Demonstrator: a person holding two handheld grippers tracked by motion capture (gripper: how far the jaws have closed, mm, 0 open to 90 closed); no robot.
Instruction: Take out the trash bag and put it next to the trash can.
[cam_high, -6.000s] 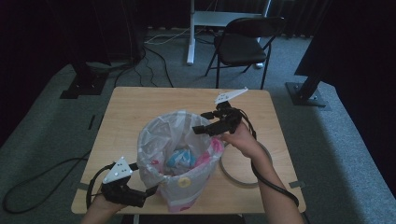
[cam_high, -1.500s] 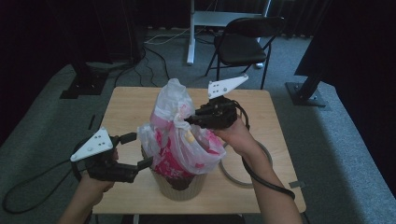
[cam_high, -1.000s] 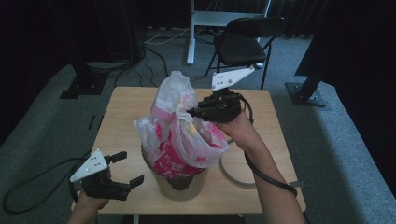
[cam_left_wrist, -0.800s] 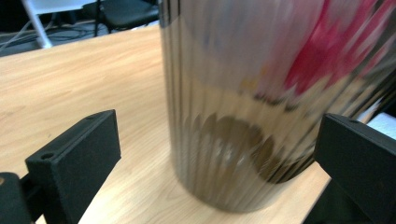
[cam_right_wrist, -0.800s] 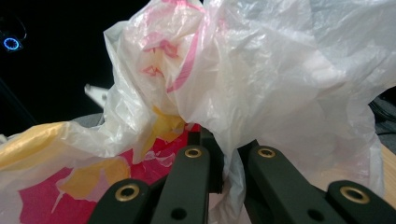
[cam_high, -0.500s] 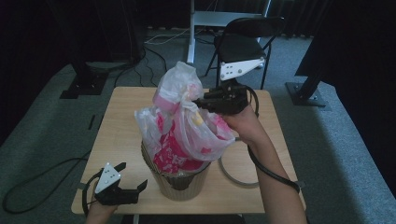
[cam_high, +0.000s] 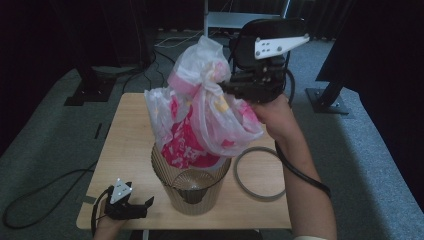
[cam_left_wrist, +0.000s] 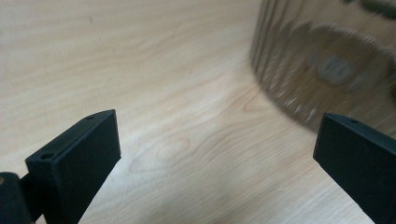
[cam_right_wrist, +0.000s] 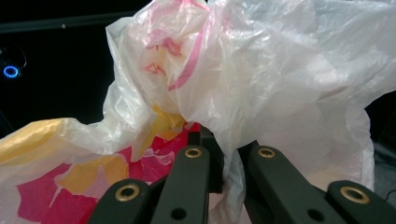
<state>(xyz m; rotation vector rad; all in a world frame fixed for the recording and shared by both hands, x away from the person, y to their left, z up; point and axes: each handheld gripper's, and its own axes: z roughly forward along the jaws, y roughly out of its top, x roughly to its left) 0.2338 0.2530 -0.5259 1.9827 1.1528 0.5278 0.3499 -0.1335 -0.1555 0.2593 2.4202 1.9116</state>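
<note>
So the right gripper (cam_high: 227, 86) is clamped tight on the gathered top of the plastic bag (cam_high: 200, 120), which hangs half out of the ribbed bin (cam_high: 192, 192), while the left gripper (cam_high: 142, 205) sits wide open on the table (cam_high: 125, 135) at the bin's 8 o'clock.
</note>
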